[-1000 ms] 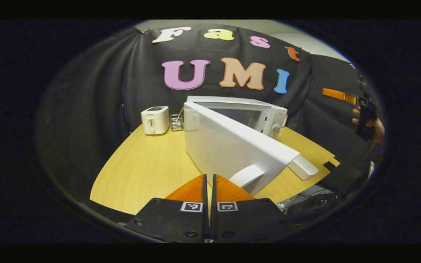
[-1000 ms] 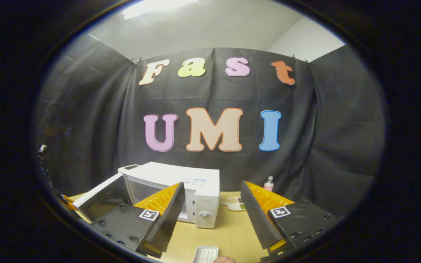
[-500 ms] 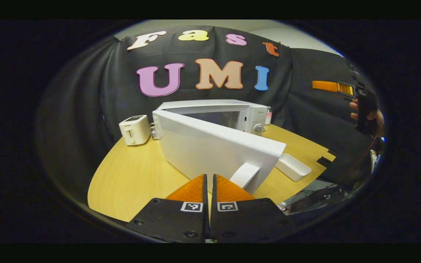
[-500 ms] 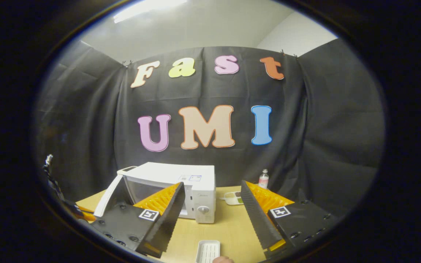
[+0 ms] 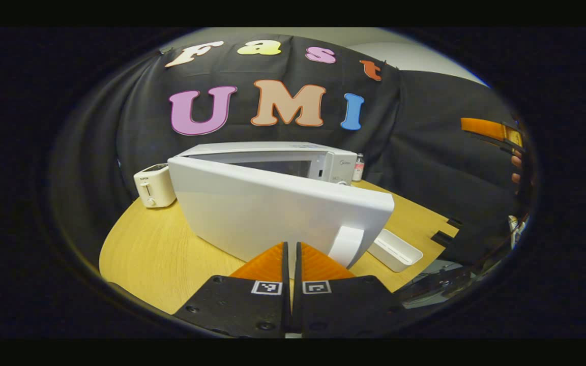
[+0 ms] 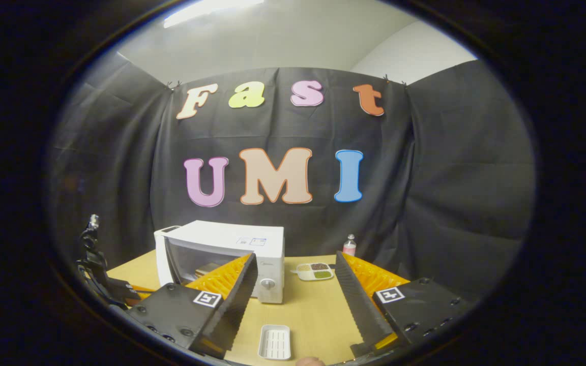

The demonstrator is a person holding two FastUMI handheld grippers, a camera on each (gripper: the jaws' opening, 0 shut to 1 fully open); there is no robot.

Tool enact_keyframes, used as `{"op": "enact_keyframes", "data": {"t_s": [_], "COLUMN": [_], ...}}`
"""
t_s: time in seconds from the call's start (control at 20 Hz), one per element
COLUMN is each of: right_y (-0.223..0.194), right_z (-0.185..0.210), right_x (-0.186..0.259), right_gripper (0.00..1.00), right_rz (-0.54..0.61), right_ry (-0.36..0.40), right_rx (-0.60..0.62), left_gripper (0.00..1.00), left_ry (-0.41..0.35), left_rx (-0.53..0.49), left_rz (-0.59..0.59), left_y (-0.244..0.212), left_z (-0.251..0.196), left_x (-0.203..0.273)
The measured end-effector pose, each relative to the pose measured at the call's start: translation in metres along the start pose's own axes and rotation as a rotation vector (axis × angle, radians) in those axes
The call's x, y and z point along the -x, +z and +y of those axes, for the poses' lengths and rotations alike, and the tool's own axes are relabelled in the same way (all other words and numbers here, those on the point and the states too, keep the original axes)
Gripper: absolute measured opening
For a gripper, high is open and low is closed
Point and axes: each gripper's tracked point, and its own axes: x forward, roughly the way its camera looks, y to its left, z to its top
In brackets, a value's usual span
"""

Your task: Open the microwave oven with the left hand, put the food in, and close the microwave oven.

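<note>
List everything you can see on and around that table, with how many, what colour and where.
White box-shaped microwave oven: one, white, at the back of the table, its white door swung partly open.
White two-slot toaster: one, white, on the table left of the microwave in the left gripper view.
Shallow white rectangular tray: one, white, at the near edge of the table.
Divided white dish of food: one, white with dark and green fillings, on the table right of the microwave.
Small clear bottle: one, pinkish, at the back by the cloth.
Light wooden table: one, pale wood.
Left gripper: one, fingers together, next to the door's handle.
Right gripper: one, fingers apart, above the table.
</note>
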Motion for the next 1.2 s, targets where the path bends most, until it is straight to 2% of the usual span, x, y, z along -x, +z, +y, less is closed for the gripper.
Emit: {"op": "enact_keyframes", "data": {"t_s": [0.25, 0.6, 0.95, 1.2], "right_y": [0.004, 0.005, 0.001, -0.003], "right_z": [-0.012, -0.022, -0.034, -0.052], "right_x": [0.013, 0.020, 0.016, 0.007], "right_gripper": [0.86, 0.86, 0.86, 0.86], "right_rz": [0.000, -0.002, 0.021, 0.033], "right_ry": [-0.021, -0.027, -0.016, -0.018], "right_rx": [-0.001, -0.014, -0.033, -0.026], "left_gripper": [0.00, 0.00, 0.00, 0.00], "left_ry": [-0.028, -0.020, 0.002, 0.048], "left_rx": [-0.044, -0.133, -0.110, -0.064], "left_rz": [-0.030, -0.045, -0.035, -0.038], "left_y": [0.017, 0.032, 0.041, 0.057], "left_z": [-0.019, -0.037, -0.045, -0.043], "left_x": [-0.021, -0.055, -0.095, -0.128]}}
